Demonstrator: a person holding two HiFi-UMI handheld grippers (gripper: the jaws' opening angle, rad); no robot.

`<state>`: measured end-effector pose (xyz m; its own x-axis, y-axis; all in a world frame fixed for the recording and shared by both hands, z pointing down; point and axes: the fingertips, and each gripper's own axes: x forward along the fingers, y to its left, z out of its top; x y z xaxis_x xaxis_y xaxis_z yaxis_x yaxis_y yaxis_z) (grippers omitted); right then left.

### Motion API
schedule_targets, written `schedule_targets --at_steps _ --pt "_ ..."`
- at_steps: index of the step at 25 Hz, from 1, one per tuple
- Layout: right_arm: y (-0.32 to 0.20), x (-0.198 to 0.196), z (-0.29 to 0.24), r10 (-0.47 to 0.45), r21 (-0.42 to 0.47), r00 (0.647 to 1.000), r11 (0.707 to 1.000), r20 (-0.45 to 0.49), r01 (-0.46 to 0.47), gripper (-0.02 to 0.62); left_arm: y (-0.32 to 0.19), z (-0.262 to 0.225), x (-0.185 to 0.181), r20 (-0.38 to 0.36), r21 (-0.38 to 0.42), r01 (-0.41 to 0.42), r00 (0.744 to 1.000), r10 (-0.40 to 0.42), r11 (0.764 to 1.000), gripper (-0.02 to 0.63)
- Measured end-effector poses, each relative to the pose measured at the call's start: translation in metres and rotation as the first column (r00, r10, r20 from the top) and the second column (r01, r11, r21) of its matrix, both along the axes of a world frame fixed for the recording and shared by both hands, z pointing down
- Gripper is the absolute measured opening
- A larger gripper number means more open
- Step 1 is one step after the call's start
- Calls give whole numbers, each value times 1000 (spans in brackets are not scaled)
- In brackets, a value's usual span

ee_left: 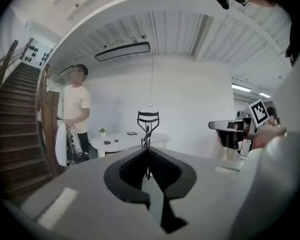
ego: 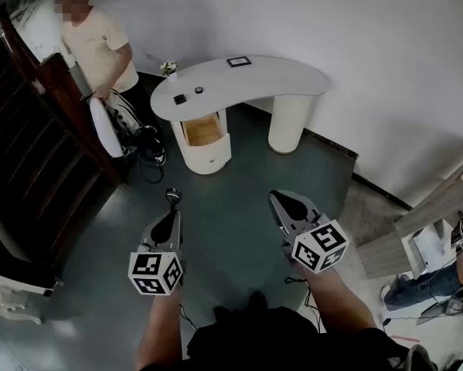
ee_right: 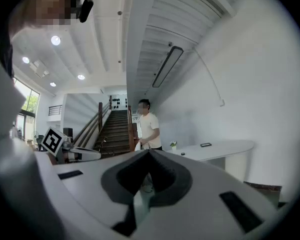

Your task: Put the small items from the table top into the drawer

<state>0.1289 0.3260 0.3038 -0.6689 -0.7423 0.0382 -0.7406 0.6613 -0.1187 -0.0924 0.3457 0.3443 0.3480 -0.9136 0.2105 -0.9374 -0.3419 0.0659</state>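
Observation:
My left gripper [ego: 171,209] is shut on a black eyelash curler [ego: 172,196], which sticks out beyond the jaw tips. In the left gripper view the eyelash curler [ee_left: 147,128] stands upright between the closed jaws of that gripper [ee_left: 147,150]. My right gripper [ego: 277,199] is shut with nothing in it, and its jaws meet in the right gripper view [ee_right: 148,152]. Both hang over the floor, well short of the white table [ego: 277,79]. An open wooden drawer [ego: 203,130] shows under the table top. On the top lie a small black item [ego: 180,99] and a round dark item [ego: 199,90].
A dark flat frame [ego: 239,62] and a small potted plant [ego: 168,68] also sit on the table. A person [ego: 96,41] stands left of it beside a dark wooden staircase [ego: 30,145]. Cables [ego: 150,149] lie near the pedestal. Pale steps [ego: 436,211] are at the right.

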Motion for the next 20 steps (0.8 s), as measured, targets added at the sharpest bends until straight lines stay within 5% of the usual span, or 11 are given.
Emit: schedule_targets --at_steps 20 --pt "-18 72 9 12 -3 999 1000 48 -12 9 -28 3 60 13 9 13 1000 -13 1000 17"
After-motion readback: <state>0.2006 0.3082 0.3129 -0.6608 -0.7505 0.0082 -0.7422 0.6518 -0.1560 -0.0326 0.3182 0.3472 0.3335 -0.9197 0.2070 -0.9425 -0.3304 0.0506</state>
